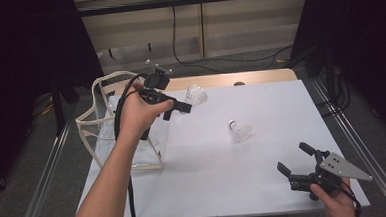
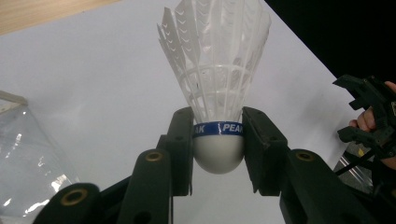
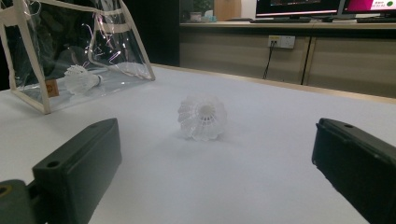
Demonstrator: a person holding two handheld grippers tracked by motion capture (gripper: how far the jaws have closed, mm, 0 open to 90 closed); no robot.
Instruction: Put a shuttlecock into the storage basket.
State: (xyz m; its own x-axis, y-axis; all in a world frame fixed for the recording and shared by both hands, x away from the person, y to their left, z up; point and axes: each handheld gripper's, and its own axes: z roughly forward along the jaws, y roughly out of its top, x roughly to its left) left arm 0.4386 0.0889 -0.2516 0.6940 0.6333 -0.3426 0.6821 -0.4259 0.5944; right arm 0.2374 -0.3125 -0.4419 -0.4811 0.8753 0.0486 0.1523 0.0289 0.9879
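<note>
- Left gripper (image 2: pixel 218 140), raised at far left: fingers clamped on shuttlecock (image 2: pixel 217 84) cork.
- Right gripper (image 1: pixel 296 159), near right over counter (image 1: pixel 265 180): fingers spread apart, empty.

An office or lab: monitors (image 3: pixel 299 7), wall outlet (image 3: pixel 279 41), cables (image 1: pixel 177 44).

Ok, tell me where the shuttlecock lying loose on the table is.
In the high view, the loose shuttlecock lies right of centre on the white table, beyond the open right gripper.
</note>
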